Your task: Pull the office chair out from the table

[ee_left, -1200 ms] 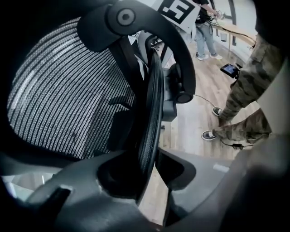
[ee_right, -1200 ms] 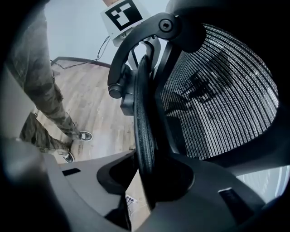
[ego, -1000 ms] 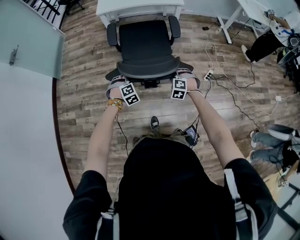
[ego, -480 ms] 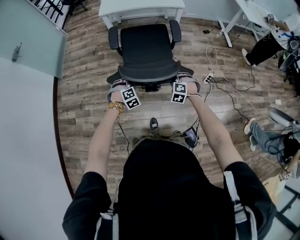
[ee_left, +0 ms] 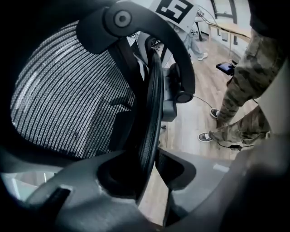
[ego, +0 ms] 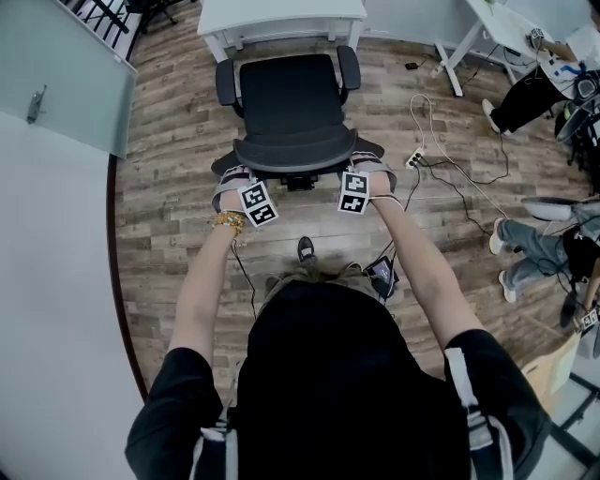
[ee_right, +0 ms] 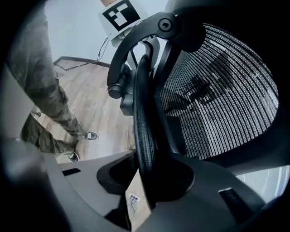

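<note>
A black office chair (ego: 286,94) stands just in front of the white table (ego: 281,14), its seat facing the table and its mesh backrest (ego: 295,153) toward me. My left gripper (ego: 239,175) clasps the left end of the backrest's top rim, and my right gripper (ego: 367,171) clasps the right end. In the left gripper view the rim (ee_left: 152,104) runs between the jaws of the left gripper (ee_left: 152,167). In the right gripper view the rim (ee_right: 142,127) likewise sits pinched in the right gripper (ee_right: 147,181). Both are shut on it.
A power strip (ego: 412,157) with trailing cables lies on the wood floor right of the chair. Another person's legs (ego: 530,248) are at the right edge. A second white desk (ego: 487,19) stands at the back right, and a glass panel (ego: 56,75) at the left.
Both grippers and the chair's backrest have come a little nearer to me. The person at the right edge has stepped along.
</note>
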### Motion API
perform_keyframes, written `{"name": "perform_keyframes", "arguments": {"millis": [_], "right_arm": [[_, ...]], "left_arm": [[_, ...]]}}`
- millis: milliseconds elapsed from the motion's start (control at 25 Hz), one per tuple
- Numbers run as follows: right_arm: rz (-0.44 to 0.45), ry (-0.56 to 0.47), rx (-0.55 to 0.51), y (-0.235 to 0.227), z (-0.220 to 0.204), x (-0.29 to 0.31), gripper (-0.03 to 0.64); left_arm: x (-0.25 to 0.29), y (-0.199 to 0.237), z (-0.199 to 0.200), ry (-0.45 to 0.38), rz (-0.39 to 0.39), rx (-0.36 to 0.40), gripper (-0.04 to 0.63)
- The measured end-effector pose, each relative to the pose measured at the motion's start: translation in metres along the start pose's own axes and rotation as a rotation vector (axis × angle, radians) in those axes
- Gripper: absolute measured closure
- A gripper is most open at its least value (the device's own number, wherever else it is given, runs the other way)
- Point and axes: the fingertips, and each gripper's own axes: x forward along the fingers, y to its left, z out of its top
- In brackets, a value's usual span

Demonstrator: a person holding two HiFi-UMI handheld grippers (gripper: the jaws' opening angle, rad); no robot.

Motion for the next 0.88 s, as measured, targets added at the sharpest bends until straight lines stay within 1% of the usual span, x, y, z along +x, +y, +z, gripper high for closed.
{"name": "perform_keyframes", "arguments": {"millis": [880], "right_arm": [[0.012,-0.007,0.002,0.037,-0.005,-0.027,0.515]], "left_arm": [[-0.028,-0.038,0.009,0.006,0.014,-0.016,0.446]]}}
